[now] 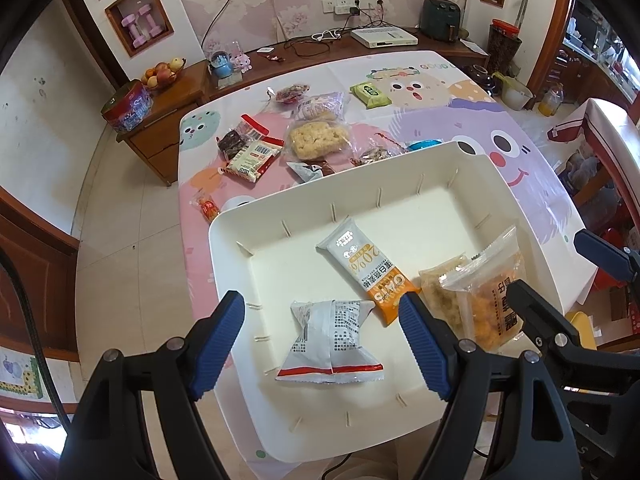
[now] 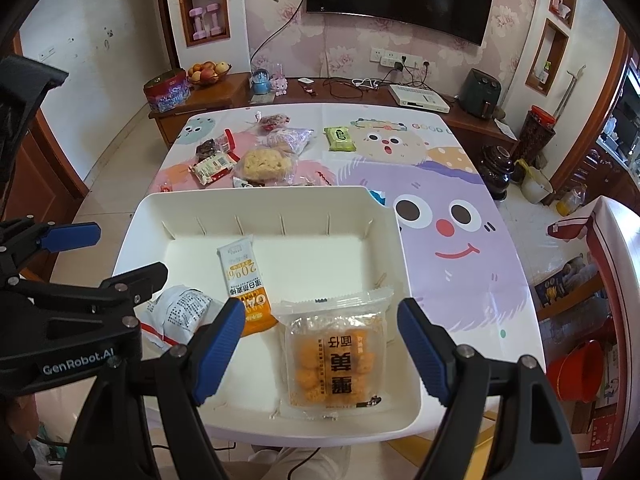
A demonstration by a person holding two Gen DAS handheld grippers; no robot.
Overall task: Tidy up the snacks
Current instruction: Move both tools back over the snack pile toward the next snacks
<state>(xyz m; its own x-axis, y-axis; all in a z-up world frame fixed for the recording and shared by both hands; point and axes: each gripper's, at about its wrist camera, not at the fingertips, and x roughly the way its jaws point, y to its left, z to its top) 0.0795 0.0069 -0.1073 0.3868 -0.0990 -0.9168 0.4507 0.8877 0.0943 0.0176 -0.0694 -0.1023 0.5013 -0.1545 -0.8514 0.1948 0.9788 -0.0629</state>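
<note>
Left gripper (image 1: 322, 340) stands wide open and empty above a silver crimped snack packet (image 1: 330, 346) lying in the white bin (image 1: 476, 160). Right gripper (image 2: 322, 346) stands equally wide, gripping nothing, over a clear bag of orange puffs (image 2: 334, 354). An oat bar (image 1: 366, 270) lies between the two. More snacks (image 1: 316, 140) sit on the cartoon tablecloth (image 1: 460, 116) at eleven o'clock, beyond the bin.

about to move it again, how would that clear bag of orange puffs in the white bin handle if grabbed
The clear bag of orange puffs looks puffy and thin-walled, so probably light and floppy at its sealed edges. The glossy film may slip. The puffs look brittle; a hard squeeze could crush them.
</note>
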